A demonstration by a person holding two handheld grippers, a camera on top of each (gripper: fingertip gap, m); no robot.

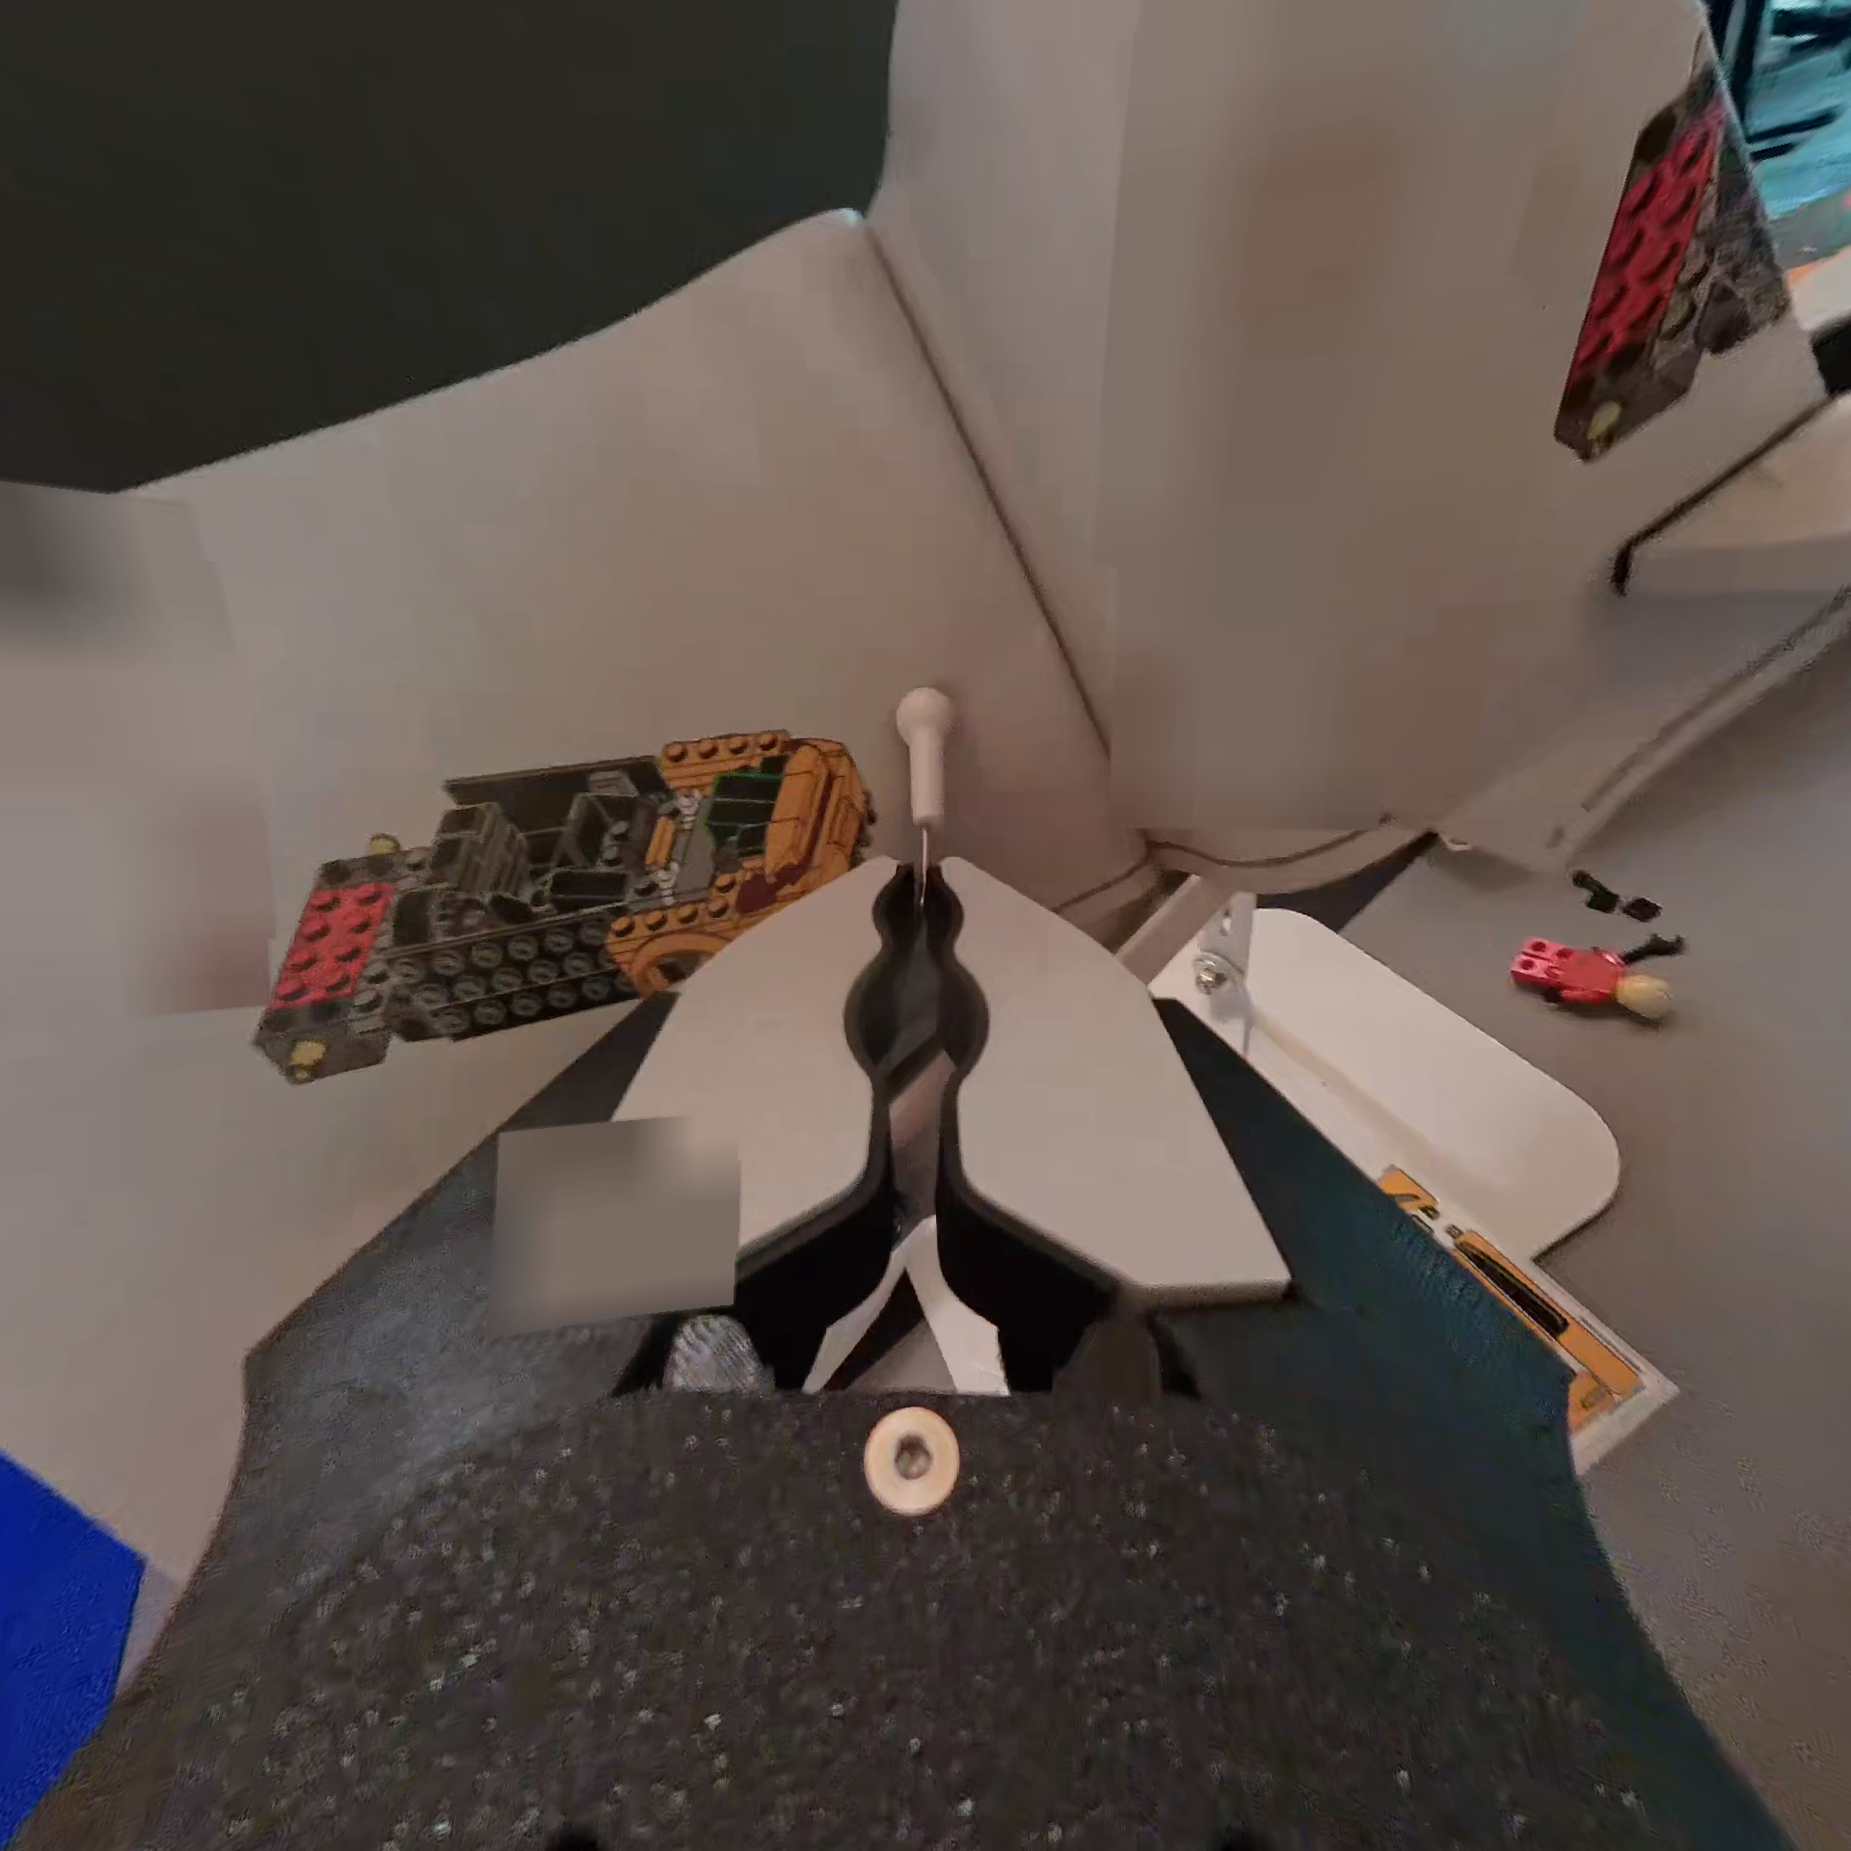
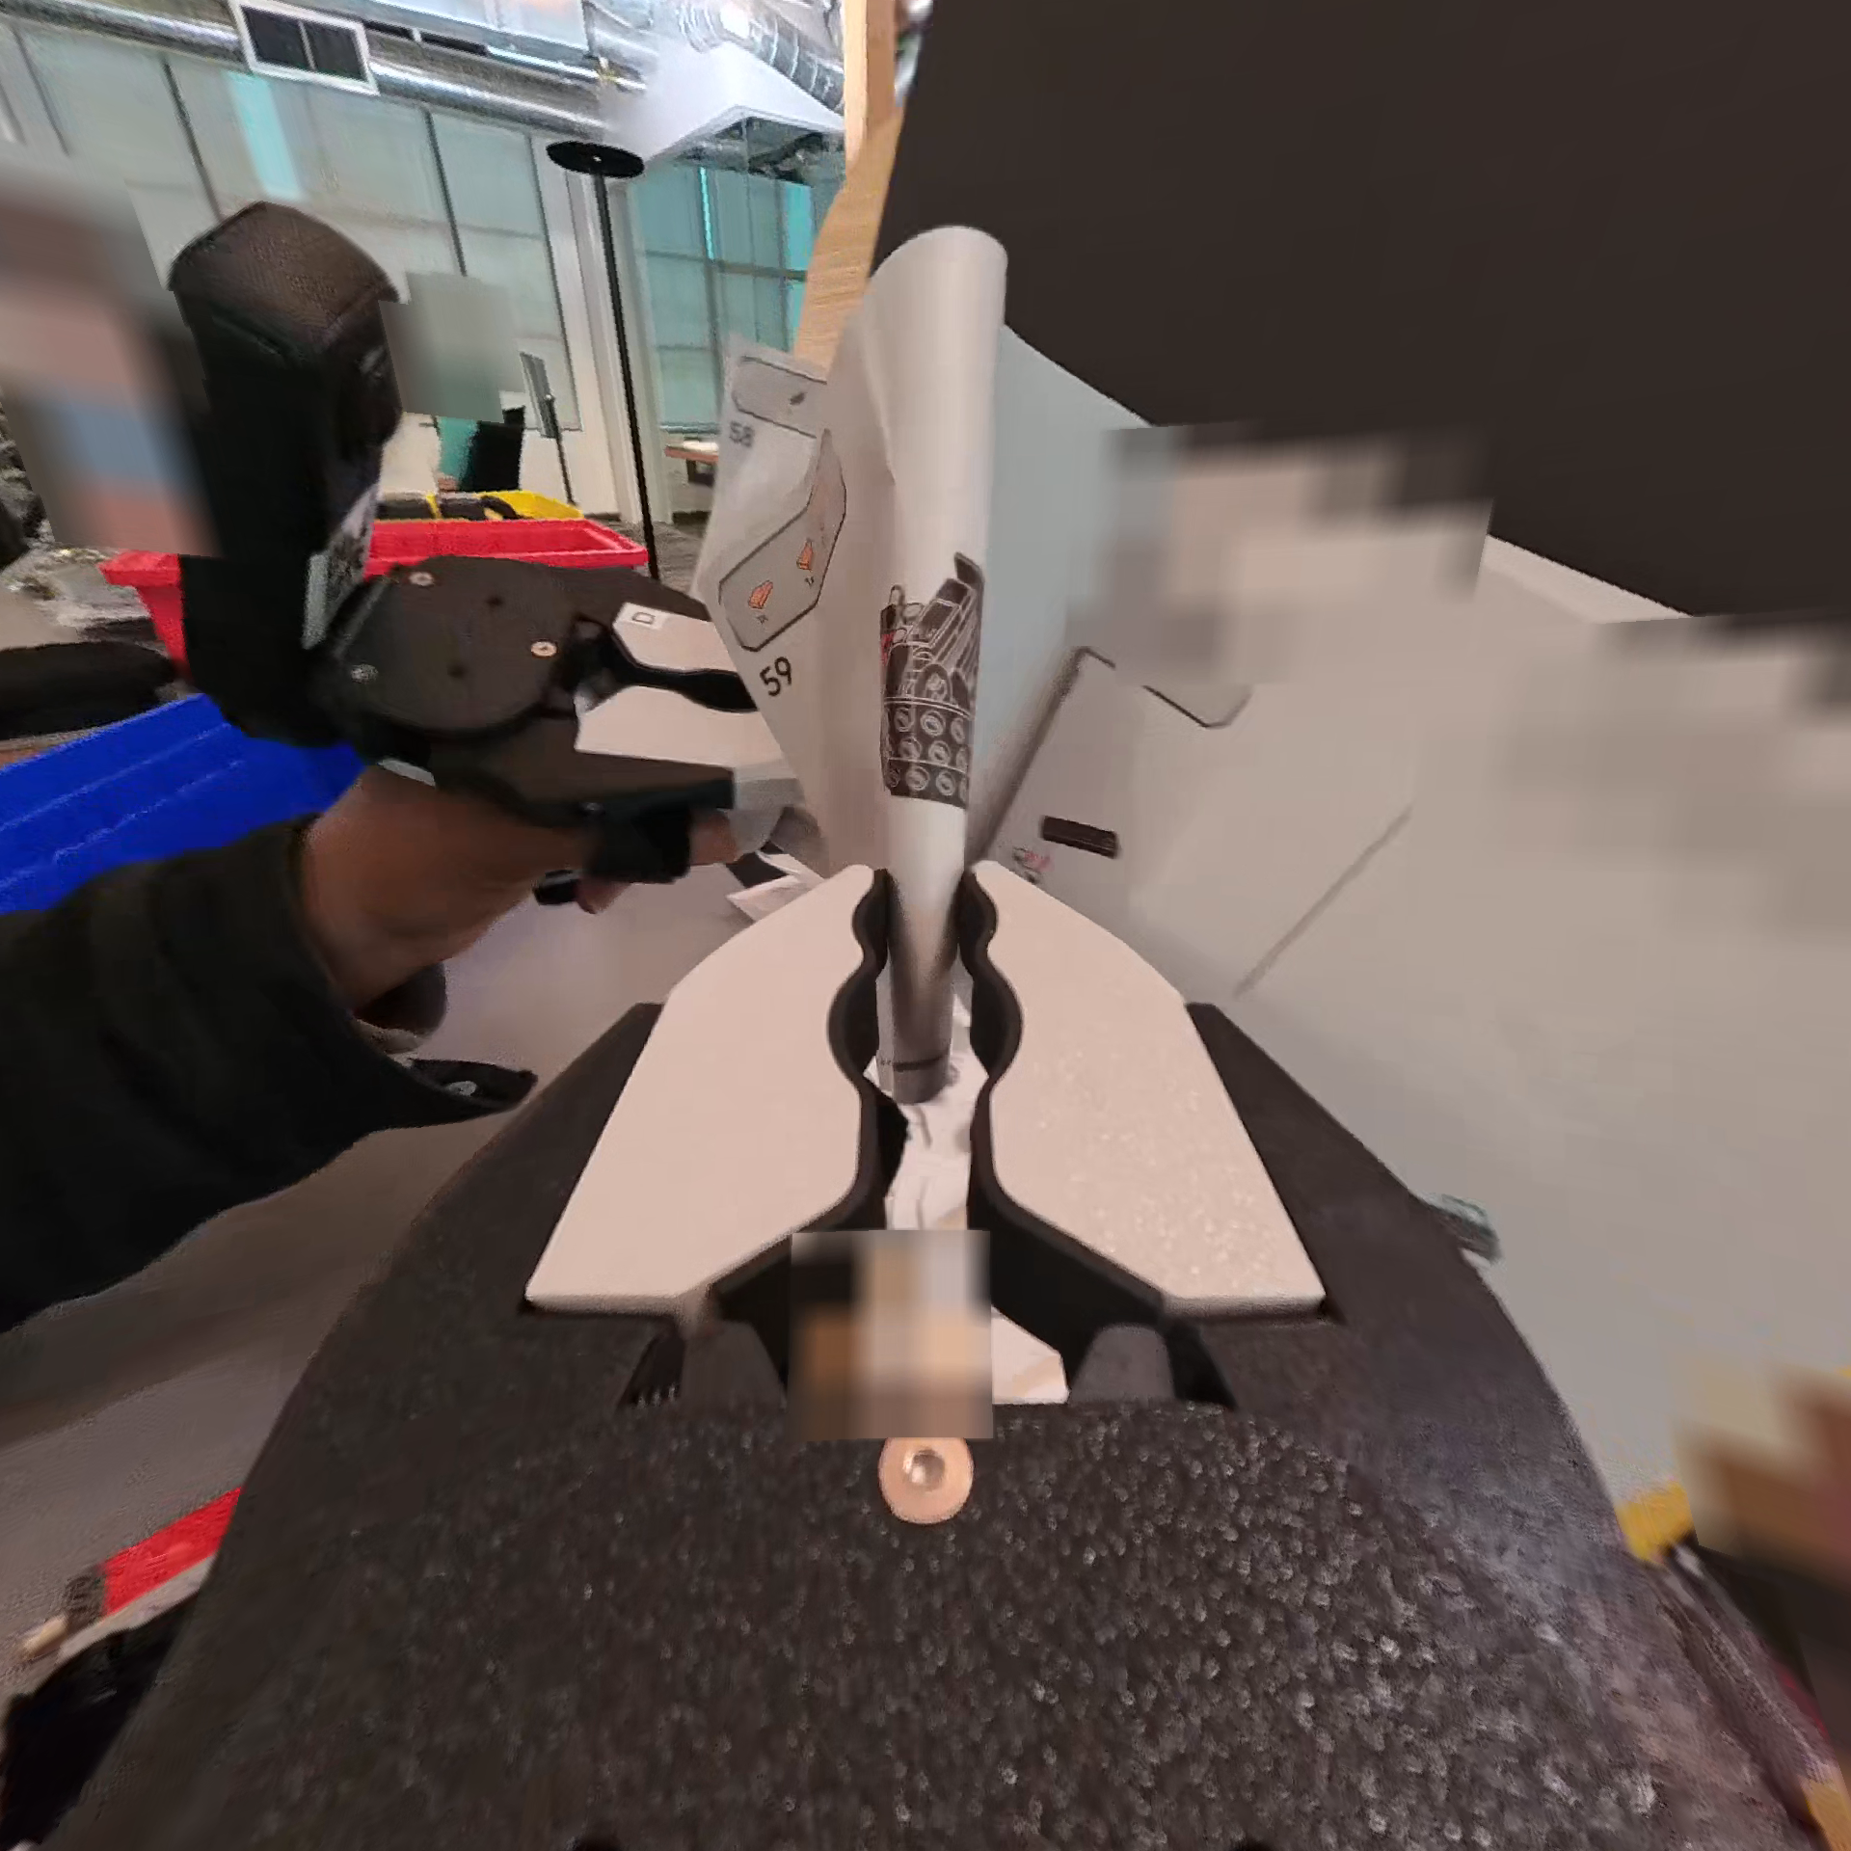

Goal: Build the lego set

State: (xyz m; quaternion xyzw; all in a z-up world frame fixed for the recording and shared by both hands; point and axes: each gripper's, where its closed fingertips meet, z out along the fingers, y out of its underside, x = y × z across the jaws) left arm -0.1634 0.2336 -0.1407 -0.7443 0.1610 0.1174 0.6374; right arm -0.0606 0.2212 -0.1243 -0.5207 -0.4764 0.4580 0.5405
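The lego instruction booklet (image 1: 621,601) stands open in front of me, and one page shows a printed orange, black and red vehicle (image 1: 561,901). My left gripper (image 1: 921,883) is shut, with white paper between its fingers. A small white pin-shaped piece (image 1: 921,726) with a thin metal stem sits at its fingertips. My right gripper (image 2: 927,886) is shut on a booklet page (image 2: 901,601) that curls up into a cone. The left gripper (image 2: 736,746) also shows in the right wrist view, held by a gloved hand and touching the same page's left edge.
A red minifigure (image 1: 1593,977) and small black pieces (image 1: 1618,901) lie on the grey table at the right. A white plate with a bracket (image 1: 1402,1082) lies beside the booklet. A blue bin (image 2: 150,781) and a red bin (image 2: 501,546) stand at the left. Spacing between my two grippers at the tips: around 11 cm.
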